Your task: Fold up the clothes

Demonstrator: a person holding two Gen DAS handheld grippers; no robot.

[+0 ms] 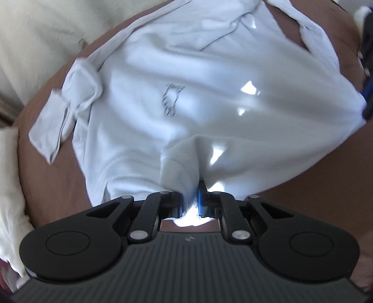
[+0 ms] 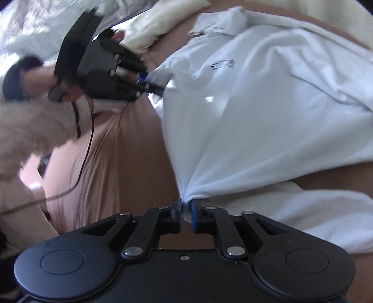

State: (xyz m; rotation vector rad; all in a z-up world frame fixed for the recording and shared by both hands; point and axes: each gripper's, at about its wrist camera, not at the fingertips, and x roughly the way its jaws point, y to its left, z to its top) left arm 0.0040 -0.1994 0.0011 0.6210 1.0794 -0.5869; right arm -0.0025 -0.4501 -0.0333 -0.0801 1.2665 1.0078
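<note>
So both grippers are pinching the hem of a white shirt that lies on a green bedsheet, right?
Not quite: the bedsheet is brown, not green, as the left wrist view shows. The rest holds: the left gripper and the right gripper each pinch the hem of the white shirt.

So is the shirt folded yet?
Not yet: the shirt lies mostly spread, front up, sleeves out, its hem pinched by both grippers.

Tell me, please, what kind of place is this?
Most likely a bedroom: the white shirt lies on a bed with a brown sheet, and a cream pillow rests near its edge. Both grippers pinch the shirt.
</note>
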